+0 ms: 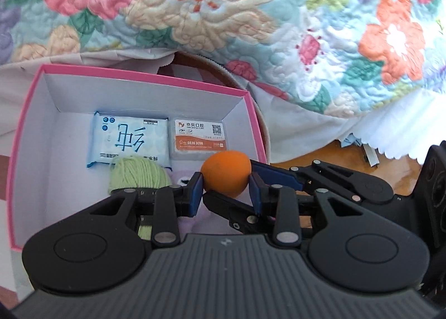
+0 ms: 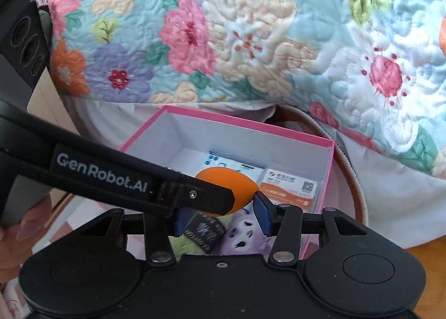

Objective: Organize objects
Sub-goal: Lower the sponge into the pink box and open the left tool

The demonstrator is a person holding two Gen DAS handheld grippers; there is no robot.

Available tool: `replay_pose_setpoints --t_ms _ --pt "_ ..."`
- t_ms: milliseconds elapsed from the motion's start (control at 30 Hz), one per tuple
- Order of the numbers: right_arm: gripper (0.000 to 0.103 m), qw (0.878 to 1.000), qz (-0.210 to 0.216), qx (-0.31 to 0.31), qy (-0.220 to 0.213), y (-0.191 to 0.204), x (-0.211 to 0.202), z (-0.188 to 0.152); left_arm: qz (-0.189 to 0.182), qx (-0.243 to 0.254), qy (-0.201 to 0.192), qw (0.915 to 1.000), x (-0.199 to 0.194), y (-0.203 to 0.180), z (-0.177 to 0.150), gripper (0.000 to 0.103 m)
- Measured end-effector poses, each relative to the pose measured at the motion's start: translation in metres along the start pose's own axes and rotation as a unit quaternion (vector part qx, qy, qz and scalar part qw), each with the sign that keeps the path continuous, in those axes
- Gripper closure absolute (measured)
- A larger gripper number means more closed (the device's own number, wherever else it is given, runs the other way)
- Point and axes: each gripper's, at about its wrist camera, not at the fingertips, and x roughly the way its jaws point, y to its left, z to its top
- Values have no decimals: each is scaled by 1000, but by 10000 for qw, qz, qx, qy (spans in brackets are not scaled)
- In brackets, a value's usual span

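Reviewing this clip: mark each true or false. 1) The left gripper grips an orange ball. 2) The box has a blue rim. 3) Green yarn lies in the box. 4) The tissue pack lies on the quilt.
1) True: the left gripper has its pads against the orange ball.
2) False: the box has a pink rim.
3) True: the green yarn lies in it.
4) False: the tissue pack lies inside the box, beside an orange-and-white card case.
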Motion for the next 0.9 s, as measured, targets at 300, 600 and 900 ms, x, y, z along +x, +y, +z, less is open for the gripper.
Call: replay_pose_setpoints --t_ms 300,600,900 --pt "49 9993 -186 -210 257 -9 26 5 -188 -392 13 9991 25 18 1 70" --pt "48 9980 -349 -339 404 -11 43 1 -268 -720 49 9970 44 32 -2 68" --pt "48 9972 -368 -632 146 -1 33 -3 168 -473 -140 9986 31 27 -4 57"
